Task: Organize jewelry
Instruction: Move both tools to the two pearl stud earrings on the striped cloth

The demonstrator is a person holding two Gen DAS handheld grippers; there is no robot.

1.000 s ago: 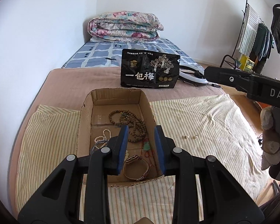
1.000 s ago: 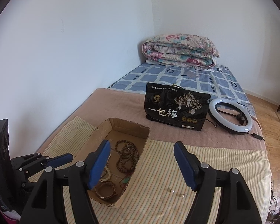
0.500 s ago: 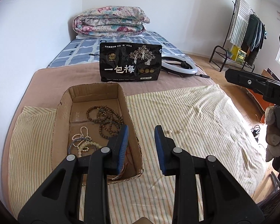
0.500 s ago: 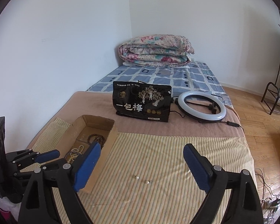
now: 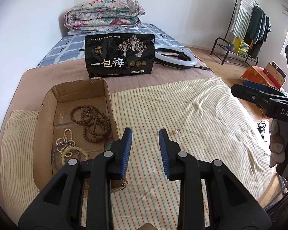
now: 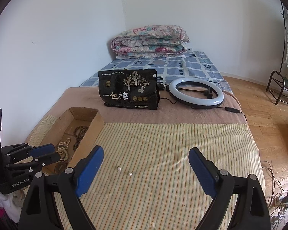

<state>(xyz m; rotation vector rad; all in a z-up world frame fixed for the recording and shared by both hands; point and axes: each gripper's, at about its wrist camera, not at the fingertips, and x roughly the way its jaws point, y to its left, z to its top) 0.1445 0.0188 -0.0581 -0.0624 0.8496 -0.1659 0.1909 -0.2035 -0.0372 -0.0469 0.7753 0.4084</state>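
A cardboard box [image 5: 48,103] on the striped cloth holds brown bead strings [image 5: 92,120], a pearl strand [image 5: 67,145] and other bracelets; it also shows in the right wrist view [image 6: 92,128]. Two small pearl earrings [image 6: 124,171] lie on the cloth right of the box; one earring [image 5: 176,131] shows in the left wrist view. My left gripper [image 5: 145,145] is open and empty, above the cloth just right of the box's near corner. My right gripper [image 6: 146,170] is wide open and empty, above the cloth with the earrings between its fingers in view.
A black snack bag [image 5: 120,55] stands behind the box. A ring light [image 6: 195,93] lies to its right. A folded quilt [image 6: 149,41] is at the bed's head. The bed edge and wooden floor [image 6: 268,118] are to the right, with a clothes rack [image 5: 245,25].
My left gripper has moved right, from over the box to over the cloth beside it. My right gripper has swung right and opened wider, with the earrings now in front of it.
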